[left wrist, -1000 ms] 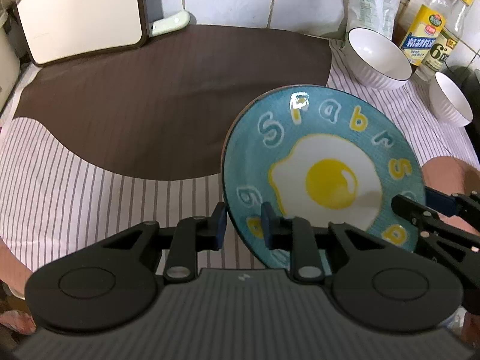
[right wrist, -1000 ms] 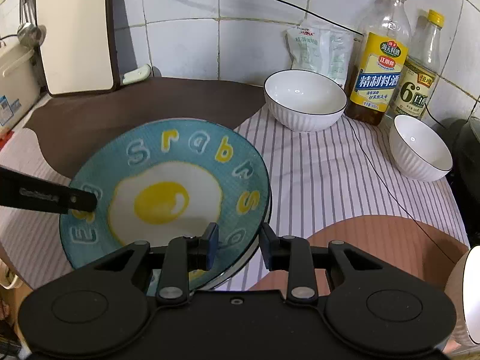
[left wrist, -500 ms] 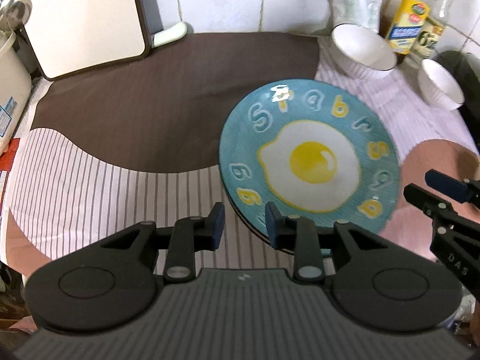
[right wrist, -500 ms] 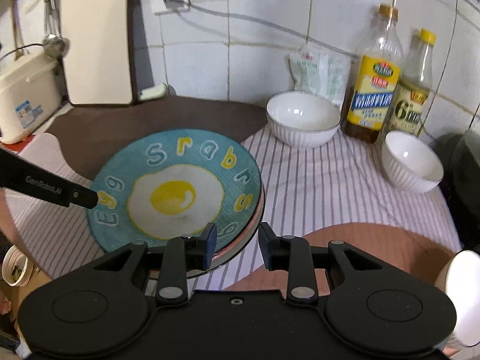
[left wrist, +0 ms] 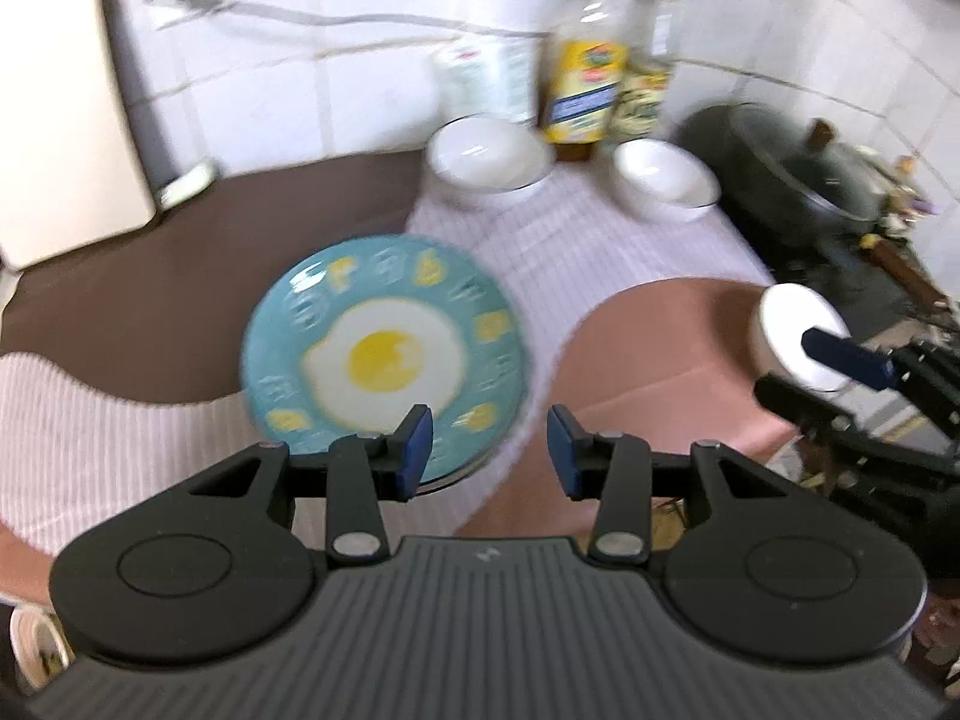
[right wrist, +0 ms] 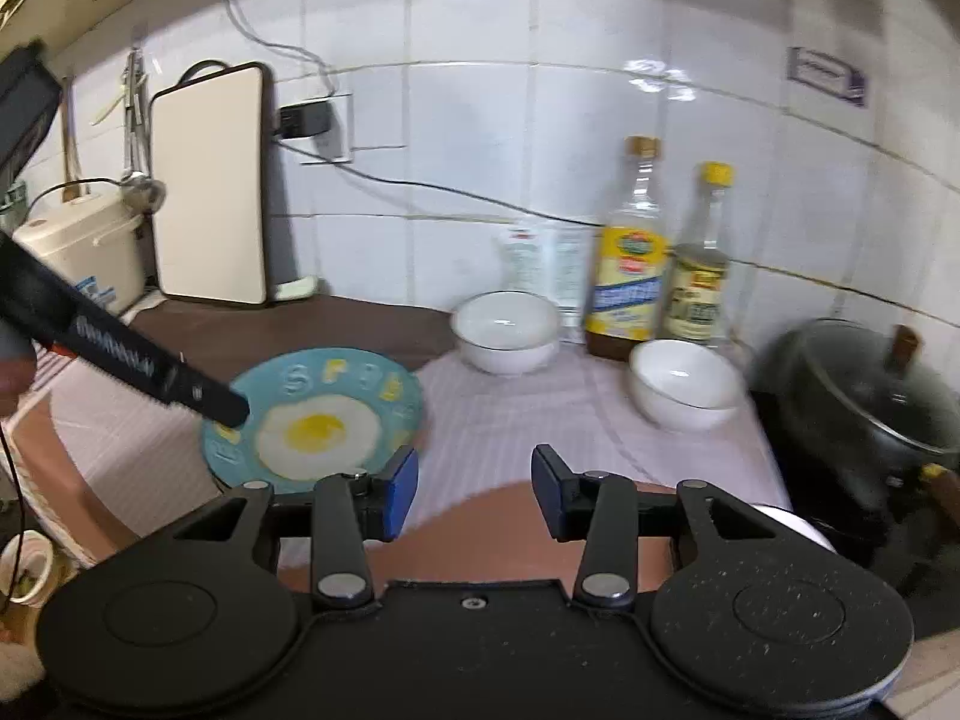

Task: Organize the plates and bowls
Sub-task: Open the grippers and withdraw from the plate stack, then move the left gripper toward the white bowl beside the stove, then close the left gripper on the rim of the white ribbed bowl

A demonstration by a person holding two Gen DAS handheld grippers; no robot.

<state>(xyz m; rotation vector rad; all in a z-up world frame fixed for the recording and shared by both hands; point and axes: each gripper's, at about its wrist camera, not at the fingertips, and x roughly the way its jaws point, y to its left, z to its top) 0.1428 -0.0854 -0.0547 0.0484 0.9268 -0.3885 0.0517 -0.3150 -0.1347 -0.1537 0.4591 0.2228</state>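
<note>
The plate (left wrist: 384, 360) lies flat on the cloth (left wrist: 120, 420), in front of two bowls (left wrist: 486, 156). Left gripper (left wrist: 489, 450) and right gripper (right wrist: 474, 489) are both opening, jaws empty.

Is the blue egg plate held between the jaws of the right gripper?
No, the blue egg plate lies flat on the cloth, and the right gripper has nothing between its opening jaws.

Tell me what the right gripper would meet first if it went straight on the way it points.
Probably the striped cloth, between the egg plate and the two white bowls; depth is unclear. The right gripper is opening, fingers empty.
</note>
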